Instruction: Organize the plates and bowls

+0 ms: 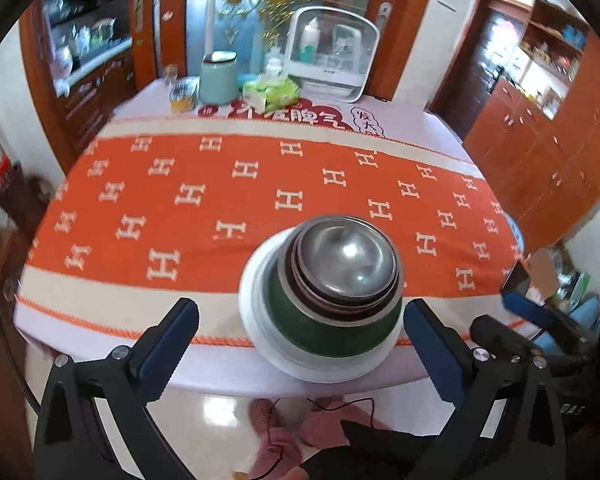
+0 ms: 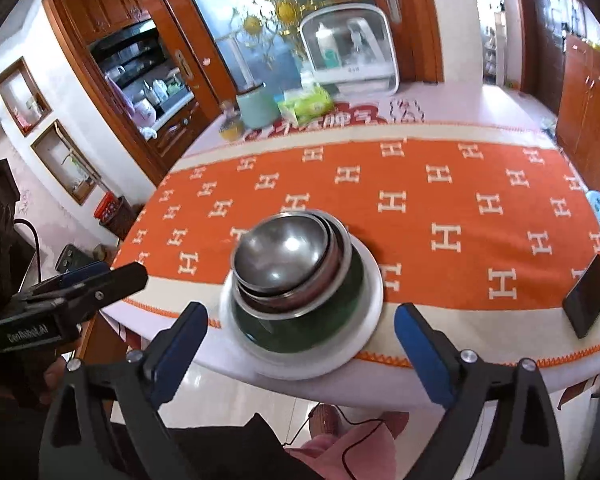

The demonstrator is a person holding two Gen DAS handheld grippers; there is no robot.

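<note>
A stack stands near the table's front edge: a white plate [image 1: 260, 332] [image 2: 370, 304] carries a dark green bowl [image 1: 320, 328] [image 2: 316, 324], and several steel bowls [image 1: 344, 260] [image 2: 280, 252] nest inside it. My left gripper [image 1: 302, 344] hangs in front of the stack, jaws wide, touching nothing. My right gripper [image 2: 302, 344] is likewise open just short of the plate's near rim, with nothing between its blue pads. The right gripper [image 1: 528, 308] also shows at the right edge of the left wrist view, and the left gripper [image 2: 88, 276] at the left of the right wrist view.
An orange patterned cloth [image 1: 220, 184] [image 2: 460, 200] covers the round table. At the far side stand a mint canister [image 1: 218, 78], a tissue pack [image 1: 270, 94] and a white appliance [image 1: 332, 52]. A black phone [image 2: 588, 296] lies right of the stack. Slippered feet [image 1: 276, 428] and a cable show below.
</note>
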